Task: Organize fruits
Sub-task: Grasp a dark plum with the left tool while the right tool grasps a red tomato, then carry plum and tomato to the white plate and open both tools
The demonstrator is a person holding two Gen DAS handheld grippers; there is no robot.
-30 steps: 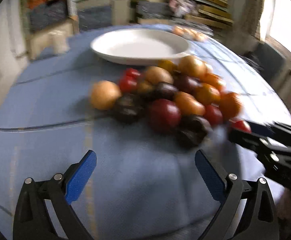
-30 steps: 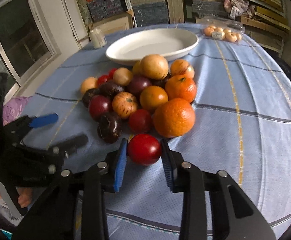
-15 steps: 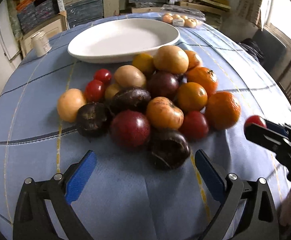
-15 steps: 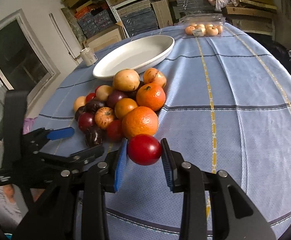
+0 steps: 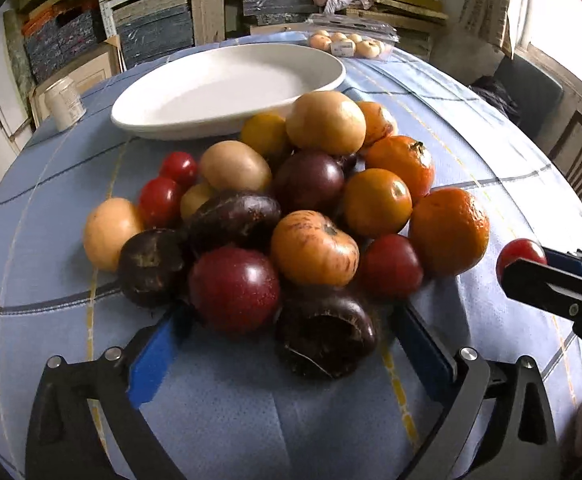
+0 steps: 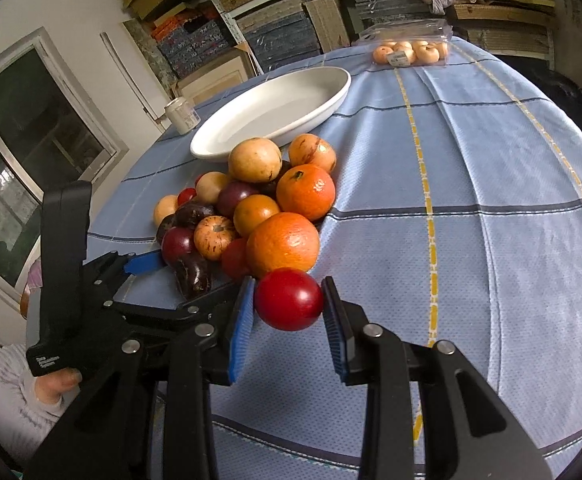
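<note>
Left gripper (image 5: 287,344) moved closer to fruit pile (image 5: 291,208); white dish (image 5: 227,84) holds nothing.

no text can be read.

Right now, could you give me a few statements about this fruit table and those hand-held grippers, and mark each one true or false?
1. The right hand-held gripper is shut on a red fruit. True.
2. The white dish is full of fruit. False: it holds nothing; the fruit pile lies on the tablecloth beside it.
3. The left hand-held gripper is closed on an orange. False: it is open, at the near edge of the pile.
4. A clear pack of small pale fruits sits at the table's far end. True.
</note>
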